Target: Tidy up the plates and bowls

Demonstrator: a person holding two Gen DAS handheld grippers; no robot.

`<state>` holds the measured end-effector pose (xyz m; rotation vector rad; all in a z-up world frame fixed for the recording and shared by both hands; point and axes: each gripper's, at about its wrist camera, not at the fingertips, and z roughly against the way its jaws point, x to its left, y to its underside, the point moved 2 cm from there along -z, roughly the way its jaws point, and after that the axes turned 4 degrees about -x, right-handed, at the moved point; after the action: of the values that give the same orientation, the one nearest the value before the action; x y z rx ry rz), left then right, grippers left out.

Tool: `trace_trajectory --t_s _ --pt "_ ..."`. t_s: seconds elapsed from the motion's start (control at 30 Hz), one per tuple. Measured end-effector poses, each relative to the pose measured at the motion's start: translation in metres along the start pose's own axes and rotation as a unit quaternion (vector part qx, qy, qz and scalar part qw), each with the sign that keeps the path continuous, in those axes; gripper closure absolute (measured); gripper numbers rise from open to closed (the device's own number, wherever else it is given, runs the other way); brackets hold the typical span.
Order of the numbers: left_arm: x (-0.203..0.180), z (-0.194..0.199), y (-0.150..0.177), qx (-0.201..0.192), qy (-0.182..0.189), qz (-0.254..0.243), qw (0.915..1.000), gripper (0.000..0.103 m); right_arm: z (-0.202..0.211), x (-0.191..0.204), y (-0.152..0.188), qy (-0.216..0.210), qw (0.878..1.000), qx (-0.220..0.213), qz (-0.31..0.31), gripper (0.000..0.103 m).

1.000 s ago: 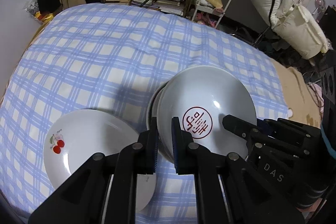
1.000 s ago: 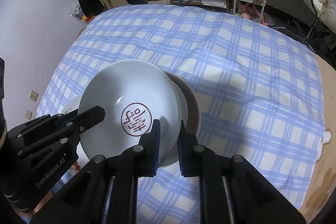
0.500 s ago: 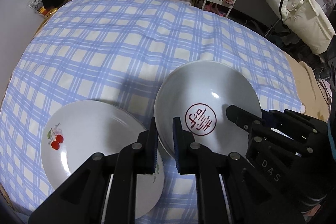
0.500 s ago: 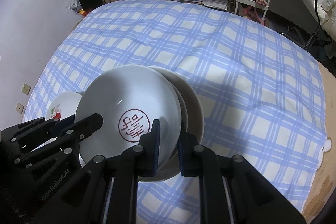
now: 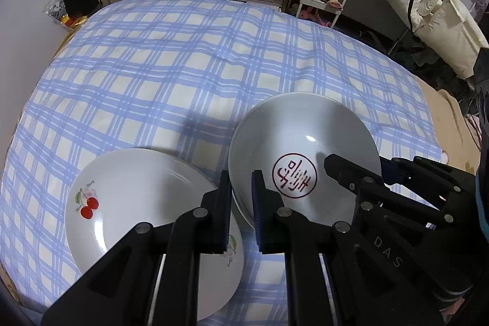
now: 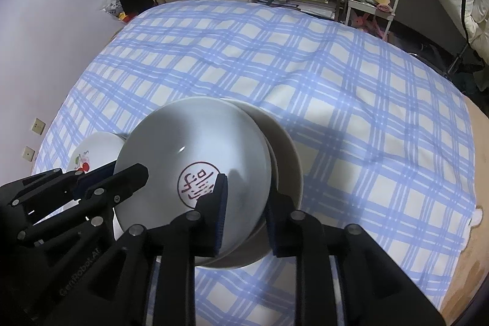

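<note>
Red-seal bowl [image 5: 305,142] nested upright in a second white bowl [image 6: 287,161], on the near right part of the blue plaid cloth [image 5: 183,66]. Cherry plate [image 5: 137,188] just beside the stack, to its left.

Left gripper [image 5: 241,203] clamped across the bowl's near-left rim, one pad inside the wall and one outside. Right gripper [image 6: 246,213] straddling the near-right rim, jaws having just been opening, with the rim between them but the pads apparently clear of it.

Both tools set on the near edge, then, with the body of the bowl lying ahead of them and toward the far side. Judged from that: stacking step about done, letting go begun on the right.

Next move probably a pull-back toward the near side and upward, along the line of the fingers, so as to lift each inner pad over the wall without dragging the bowl off its seat. Left gripper the nearer to the cherry plate, so worth minding on withdrawal.
</note>
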<state>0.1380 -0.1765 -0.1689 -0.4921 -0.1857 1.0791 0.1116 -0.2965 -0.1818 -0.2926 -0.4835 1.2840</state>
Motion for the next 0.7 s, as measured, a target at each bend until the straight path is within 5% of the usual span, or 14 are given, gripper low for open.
trace_trajectory --t_s 0.37,0.6,0.7 --pt "-0.003 0.012 -0.003 -0.014 0.005 0.002 0.9999 0.091 0.014 0.002 -0.003 0.005 0.999 -0.034 0.011 0.056" --pt "0.001 0.016 -0.005 -0.027 -0.023 0.001 0.9994 0.087 0.028 -0.005 -0.007 -0.002 0.999 -0.054 -0.008 0.044" --pt "0.008 0.018 -0.009 -0.03 -0.029 0.008 0.9991 0.084 0.032 -0.015 -0.01 -0.002 0.998 -0.057 -0.031 0.031"
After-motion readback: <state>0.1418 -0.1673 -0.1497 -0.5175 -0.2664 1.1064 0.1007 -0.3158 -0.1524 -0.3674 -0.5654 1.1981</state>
